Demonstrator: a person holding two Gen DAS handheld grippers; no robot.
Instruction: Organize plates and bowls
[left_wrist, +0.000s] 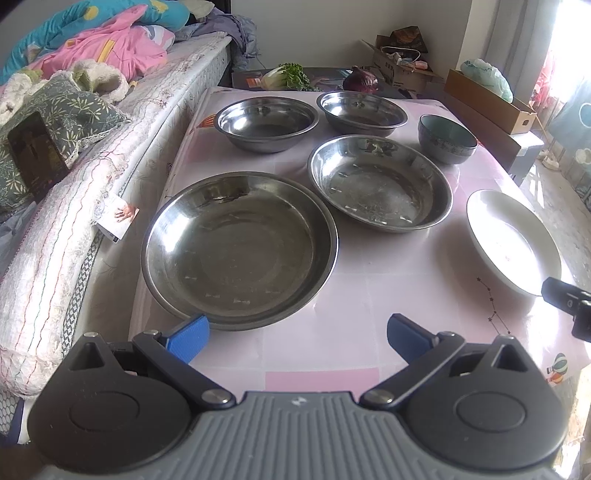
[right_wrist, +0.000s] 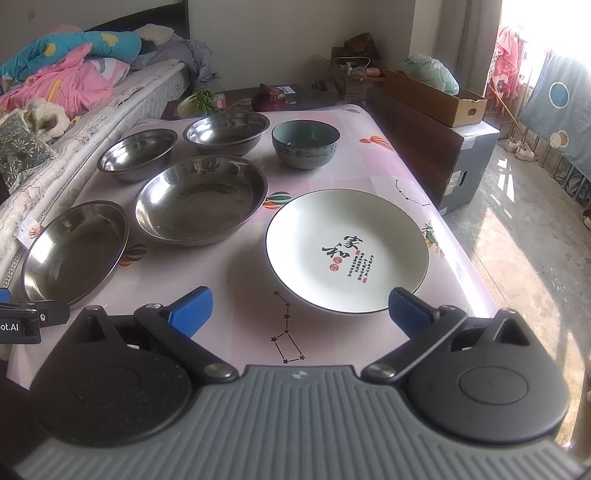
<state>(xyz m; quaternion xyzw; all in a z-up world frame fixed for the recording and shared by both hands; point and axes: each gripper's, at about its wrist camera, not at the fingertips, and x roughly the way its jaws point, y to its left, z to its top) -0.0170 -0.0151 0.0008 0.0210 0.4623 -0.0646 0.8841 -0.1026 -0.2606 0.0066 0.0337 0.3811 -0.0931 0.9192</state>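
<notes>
The left hand-held gripper (left_wrist: 297, 338) hovers low over the near edge of the counter (left_wrist: 369, 295), level and pointing forward, its ribbed blue pads (left_wrist: 190, 338) spread wide with nothing between them. The right hand-held gripper (right_wrist: 300, 312) sits in the same pose, jaws wide and empty, its right pad just at the near rim of the white plate (right_wrist: 347, 251). That plate is glossy ceramic, round and shallow, with a thin dark rim and black calligraphy with red seals printed on it. In the left wrist view, the large steel pan (left_wrist: 240, 251) lies at 12 o'clock just past the left pad; it is round, shallow and dull-shiny with faint scuffs, and holds nothing. At 1 o'clock beyond it sits a second steel pan (left_wrist: 380, 182), also bare inside. Farther off stand two deeper steel bowls, one at 11 o'clock (left_wrist: 266, 123) and one at 1 o'clock (left_wrist: 364, 112), close together. A dark teal ceramic bowl (left_wrist: 447, 138) with a patterned outer band stands to their right, apart from them. The counter wears a smooth pink cloth printed with constellations and balloons. A bed (left_wrist: 74, 184) with quilted edging runs along at 9 o'clock.
</notes>
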